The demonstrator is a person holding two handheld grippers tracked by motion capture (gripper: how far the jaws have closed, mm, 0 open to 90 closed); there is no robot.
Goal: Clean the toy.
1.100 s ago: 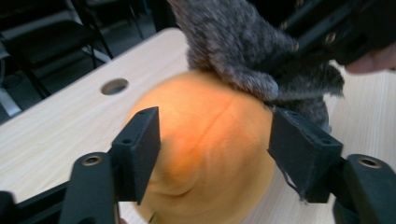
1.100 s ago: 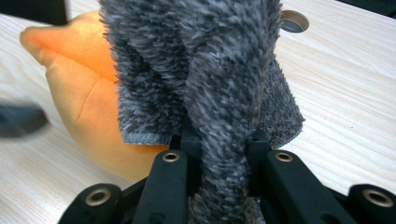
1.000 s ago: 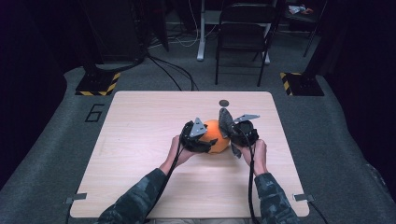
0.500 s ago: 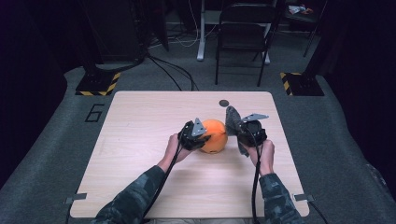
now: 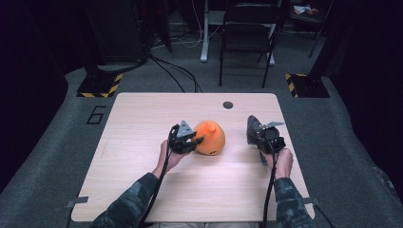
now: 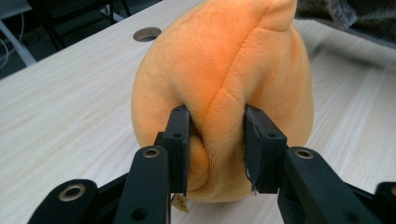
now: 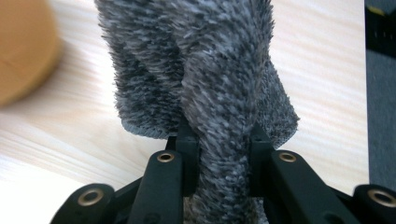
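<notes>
Orange plush [image 5: 210,137] beside grey plush [image 5: 254,127]

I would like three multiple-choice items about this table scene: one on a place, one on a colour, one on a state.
1. Where is the round hole in the table?
A. near the far edge
B. near the person's edge
C. at the left edge

2. What colour is the plush toy?
A. green
B. orange
C. white

3. What does the right gripper do?
A. stands open
B. clamps grey fuzzy cloth
C. holds a cup

Key: 1 A, the hole lies beyond the toy. 2 B, the plush toy is orange. 3 B, the right gripper pinches the grey fuzzy cloth.
</notes>
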